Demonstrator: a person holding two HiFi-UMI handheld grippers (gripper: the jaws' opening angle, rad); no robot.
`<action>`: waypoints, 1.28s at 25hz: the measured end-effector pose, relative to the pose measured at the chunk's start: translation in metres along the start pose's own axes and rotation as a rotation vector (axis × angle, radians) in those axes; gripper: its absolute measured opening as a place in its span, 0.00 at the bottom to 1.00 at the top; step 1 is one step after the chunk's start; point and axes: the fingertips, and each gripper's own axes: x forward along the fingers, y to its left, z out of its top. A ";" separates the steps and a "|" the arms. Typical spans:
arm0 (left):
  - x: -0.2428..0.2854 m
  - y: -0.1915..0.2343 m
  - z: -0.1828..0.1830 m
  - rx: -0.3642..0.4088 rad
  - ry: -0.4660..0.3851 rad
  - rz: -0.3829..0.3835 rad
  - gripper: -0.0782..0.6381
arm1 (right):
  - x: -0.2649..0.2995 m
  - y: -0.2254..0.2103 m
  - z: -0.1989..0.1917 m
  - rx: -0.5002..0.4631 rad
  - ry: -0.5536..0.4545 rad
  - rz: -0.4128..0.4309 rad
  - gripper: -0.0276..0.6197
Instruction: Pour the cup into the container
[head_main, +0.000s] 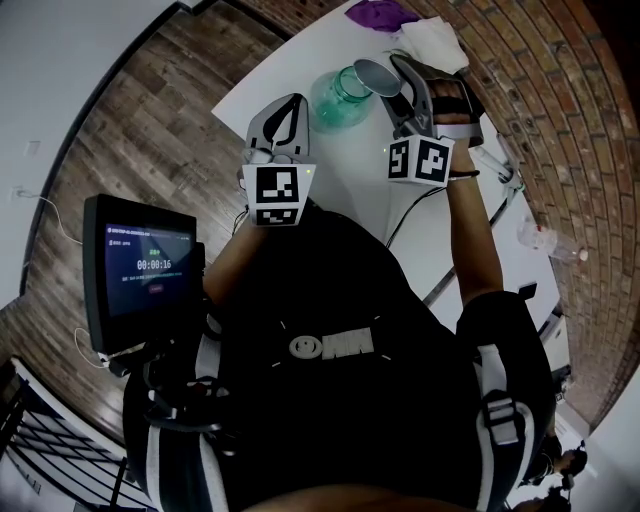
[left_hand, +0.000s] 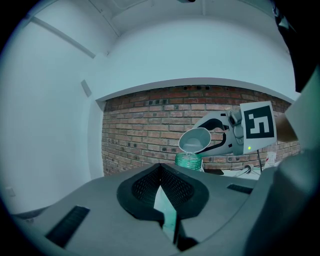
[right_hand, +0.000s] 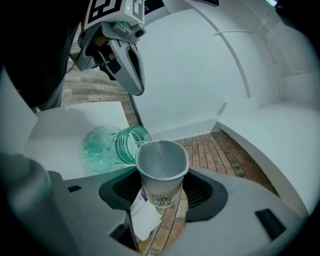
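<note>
cup gripped by right tool, tipped over green jar, left tool closed, empty, purple cloth beyond

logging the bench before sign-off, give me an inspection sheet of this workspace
surface: white table, no spill seen
job's things: green glass jar upright; paper cup tipped at its mouth, looks empty
clutter: purple item and white cloth at the far end
grippers: right tongs shut on the cup; left tongs together, empty
cables: black cable below the right tongs; white cable on the floor
surroundings: timer screen on a stand, wood floor, brick wall
</note>
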 end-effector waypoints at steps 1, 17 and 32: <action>0.000 0.000 0.000 0.000 -0.001 0.000 0.10 | 0.000 0.000 0.000 -0.003 0.000 -0.001 0.45; 0.000 -0.003 0.001 -0.006 -0.007 -0.007 0.10 | -0.002 -0.001 -0.001 -0.036 0.005 -0.007 0.45; 0.002 -0.007 0.002 -0.003 -0.014 -0.016 0.10 | -0.003 -0.001 -0.002 -0.068 0.007 -0.021 0.45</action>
